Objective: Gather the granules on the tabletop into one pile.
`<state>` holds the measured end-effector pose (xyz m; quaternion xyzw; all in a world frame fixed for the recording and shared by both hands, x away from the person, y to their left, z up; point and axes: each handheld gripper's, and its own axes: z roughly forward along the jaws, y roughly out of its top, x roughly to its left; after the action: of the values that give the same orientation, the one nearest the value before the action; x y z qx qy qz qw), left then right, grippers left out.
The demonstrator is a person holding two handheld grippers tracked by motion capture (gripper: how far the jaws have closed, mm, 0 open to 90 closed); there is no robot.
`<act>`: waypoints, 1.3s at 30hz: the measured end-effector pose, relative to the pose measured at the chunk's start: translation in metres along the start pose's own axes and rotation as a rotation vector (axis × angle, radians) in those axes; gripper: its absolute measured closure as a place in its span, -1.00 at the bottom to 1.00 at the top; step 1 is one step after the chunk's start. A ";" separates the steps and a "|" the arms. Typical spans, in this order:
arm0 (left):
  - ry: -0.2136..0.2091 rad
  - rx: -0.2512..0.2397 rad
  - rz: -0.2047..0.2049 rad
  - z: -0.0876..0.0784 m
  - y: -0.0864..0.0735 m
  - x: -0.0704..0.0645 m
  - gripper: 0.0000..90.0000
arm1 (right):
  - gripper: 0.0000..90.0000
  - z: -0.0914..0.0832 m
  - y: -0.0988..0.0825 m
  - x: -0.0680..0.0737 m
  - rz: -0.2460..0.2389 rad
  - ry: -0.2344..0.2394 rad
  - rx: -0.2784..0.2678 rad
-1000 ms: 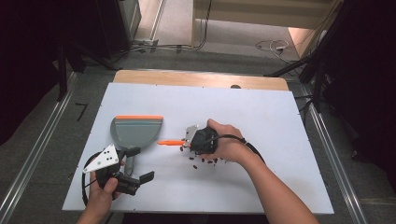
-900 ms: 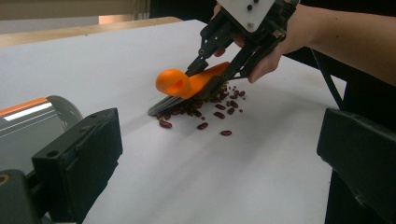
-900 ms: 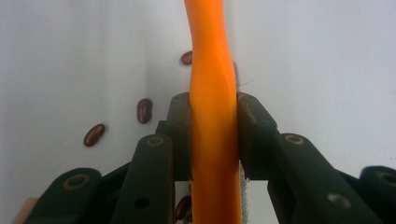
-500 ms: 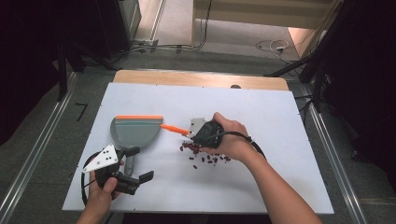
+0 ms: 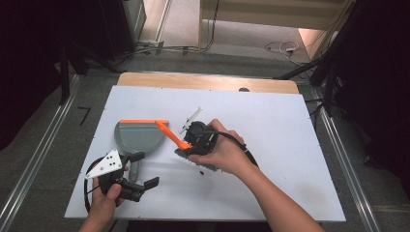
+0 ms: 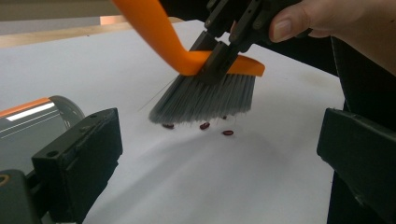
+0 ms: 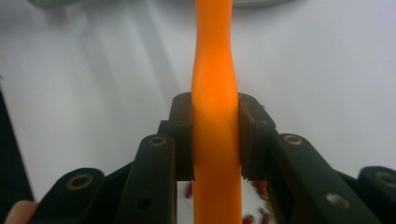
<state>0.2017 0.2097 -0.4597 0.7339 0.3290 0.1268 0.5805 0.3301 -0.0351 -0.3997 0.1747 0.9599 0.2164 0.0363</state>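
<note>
We see the white desk (image 5: 290, 145) with most of its right half and far side bare, so there is wide room to move toward the right edge and the far edge; the things crowd the left half near the front edge.

Our right claw (image 5: 193, 140), near the middle of the desk, is clamped tight on the orange handle of the brush (image 6: 205, 88); in the right gripper view the handle runs straight up between the two pads, which press it from both sides. The grey bristles hang just above the desk, with a few dark red beans (image 6: 204, 126) lying under and just beside their tips. The handle tip points toward the dustpan.

Our left claw (image 5: 138, 169) sits near the front left corner with its jaws spread wide and nothing between them; the dustpan's handle lies just beside it, and whether it touches we cannot tell.

The grey dustpan (image 5: 138, 137) with its orange lip lies flat on the left half of the desk, its lip toward the far edge. Its tray looks bare of beans as far as we can tell.
</note>
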 end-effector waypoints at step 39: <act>-0.006 0.002 0.003 0.001 -0.001 0.000 -0.98 | 0.51 0.028 -0.070 -0.093 0.607 0.077 -0.107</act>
<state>0.2020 0.2086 -0.4607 0.7355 0.3262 0.1251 0.5805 0.3993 -0.1159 -0.4555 0.4430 0.8518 0.2738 -0.0571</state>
